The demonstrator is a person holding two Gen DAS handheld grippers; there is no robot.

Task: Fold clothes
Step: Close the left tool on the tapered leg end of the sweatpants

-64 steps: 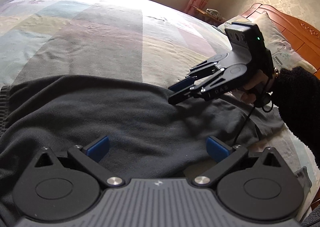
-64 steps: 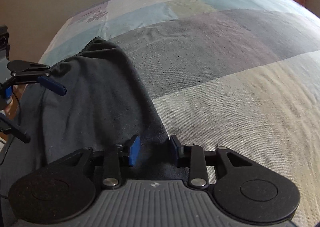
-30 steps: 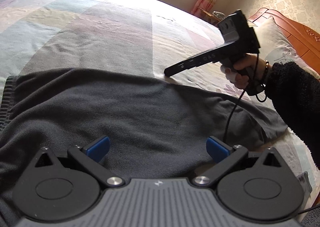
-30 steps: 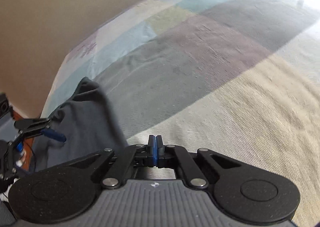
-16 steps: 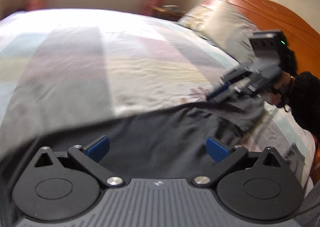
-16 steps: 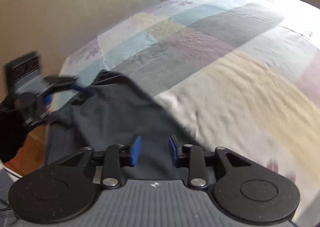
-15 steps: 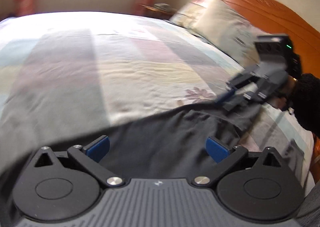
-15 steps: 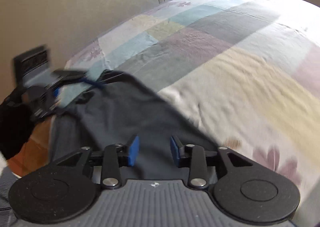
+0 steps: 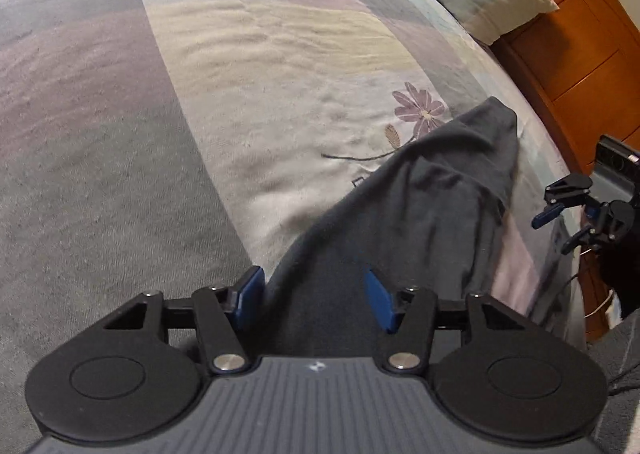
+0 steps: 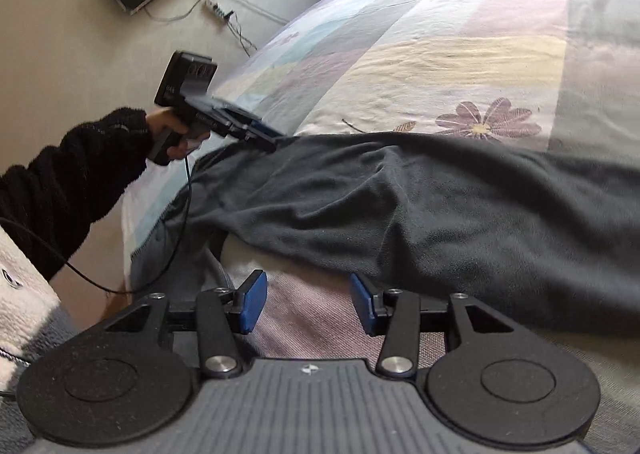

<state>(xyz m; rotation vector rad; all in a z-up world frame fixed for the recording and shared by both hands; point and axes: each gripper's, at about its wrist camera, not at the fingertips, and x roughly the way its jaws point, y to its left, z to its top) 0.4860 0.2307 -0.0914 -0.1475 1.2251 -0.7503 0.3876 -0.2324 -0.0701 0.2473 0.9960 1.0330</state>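
Left gripper [image 9: 312, 300] closing round garment [image 9: 436, 206] edge, not clamped; right gripper [image 10: 306, 304] opening, empty. Thin bite may slip, skewing the fold.

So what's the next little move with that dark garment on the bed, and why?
Probably finish closing the left tongs on the dark garment. They are already closing, with its edge between their blue pads. The right tongs are opening over bare bedspread, holding nothing.
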